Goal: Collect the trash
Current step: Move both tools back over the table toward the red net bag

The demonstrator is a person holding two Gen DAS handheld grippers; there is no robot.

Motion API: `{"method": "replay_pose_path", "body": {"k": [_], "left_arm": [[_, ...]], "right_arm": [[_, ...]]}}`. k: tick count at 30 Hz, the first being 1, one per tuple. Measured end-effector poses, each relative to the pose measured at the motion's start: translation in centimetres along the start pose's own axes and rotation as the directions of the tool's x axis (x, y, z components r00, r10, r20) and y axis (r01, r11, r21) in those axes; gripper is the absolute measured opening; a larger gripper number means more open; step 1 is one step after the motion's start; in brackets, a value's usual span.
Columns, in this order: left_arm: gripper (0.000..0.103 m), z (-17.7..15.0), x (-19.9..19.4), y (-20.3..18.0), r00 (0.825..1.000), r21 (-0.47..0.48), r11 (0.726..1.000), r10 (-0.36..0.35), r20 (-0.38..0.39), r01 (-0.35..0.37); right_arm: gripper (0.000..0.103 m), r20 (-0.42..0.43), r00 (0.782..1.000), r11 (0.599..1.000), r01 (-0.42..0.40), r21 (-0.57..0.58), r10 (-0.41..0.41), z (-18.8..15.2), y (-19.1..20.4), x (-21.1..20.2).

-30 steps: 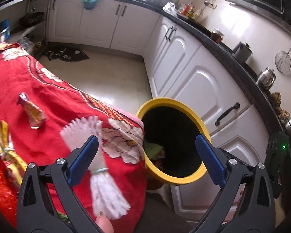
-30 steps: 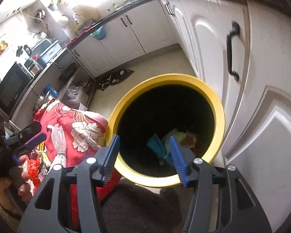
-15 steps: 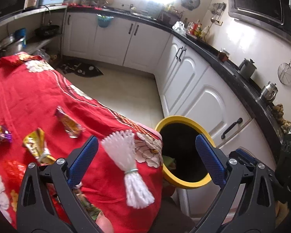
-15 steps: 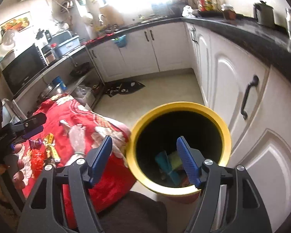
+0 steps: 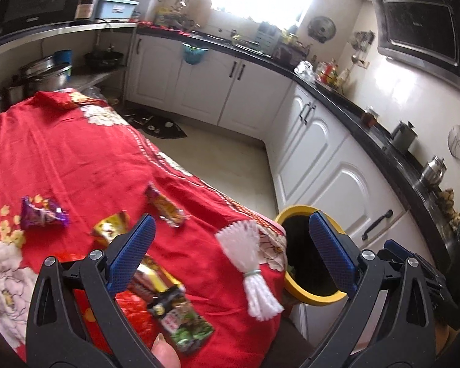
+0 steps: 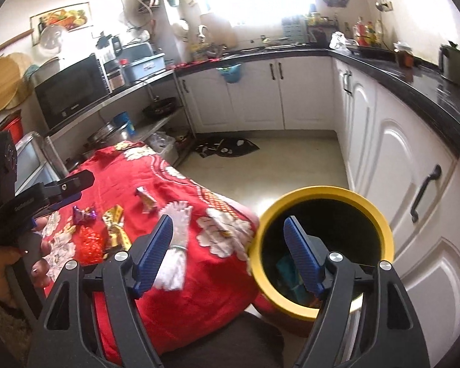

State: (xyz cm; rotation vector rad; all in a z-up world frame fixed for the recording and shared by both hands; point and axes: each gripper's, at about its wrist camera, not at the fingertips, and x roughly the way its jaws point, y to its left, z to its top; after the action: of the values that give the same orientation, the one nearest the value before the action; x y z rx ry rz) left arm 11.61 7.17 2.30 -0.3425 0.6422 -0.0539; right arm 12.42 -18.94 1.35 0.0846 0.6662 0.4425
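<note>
Several snack wrappers lie on the red flowered tablecloth point(image 5: 76, 153): a purple one point(image 5: 43, 213), a gold one point(image 5: 112, 227), an orange one point(image 5: 165, 207) and a dark green one point(image 5: 181, 319). A white tied bundle point(image 5: 251, 260) lies near the table's corner. My left gripper point(image 5: 230, 245) hangs open above these, holding nothing. Beside the table stands the yellow-rimmed bin point(image 6: 322, 190) with trash point(image 6: 288, 270) at its bottom. My right gripper point(image 6: 230, 251) hovers over the gap between table and bin, its jaws opening, with nothing between them. The left gripper point(image 6: 61, 193) also shows at the right wrist view's left.
White cabinets point(image 6: 398, 159) under a black counter point(image 6: 429, 92) run close behind the bin. A dark mat point(image 6: 227, 147) lies on the tiled floor. Shelves with pots point(image 5: 46, 73) and a microwave point(image 6: 70, 92) stand beyond the table. A red crinkled wrapper point(image 6: 90, 242) lies near the gold one.
Both grippers have pulled back and risen away from the bin, so it looks smaller and more of the table with its wrappers shows. The right jaws have widened.
</note>
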Motion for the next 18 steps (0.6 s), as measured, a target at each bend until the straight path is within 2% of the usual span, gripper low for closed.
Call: {"method": "replay_pose_path", "body": {"k": [18], "left_arm": [[0.092,0.5,-4.0,6.3,0.994,-0.104,0.991,0.092,0.065,-0.085]], "right_arm": [[0.073,-0.027,0.994,0.987,-0.111,-0.118,0.108,0.6,6.1,1.1]]}}
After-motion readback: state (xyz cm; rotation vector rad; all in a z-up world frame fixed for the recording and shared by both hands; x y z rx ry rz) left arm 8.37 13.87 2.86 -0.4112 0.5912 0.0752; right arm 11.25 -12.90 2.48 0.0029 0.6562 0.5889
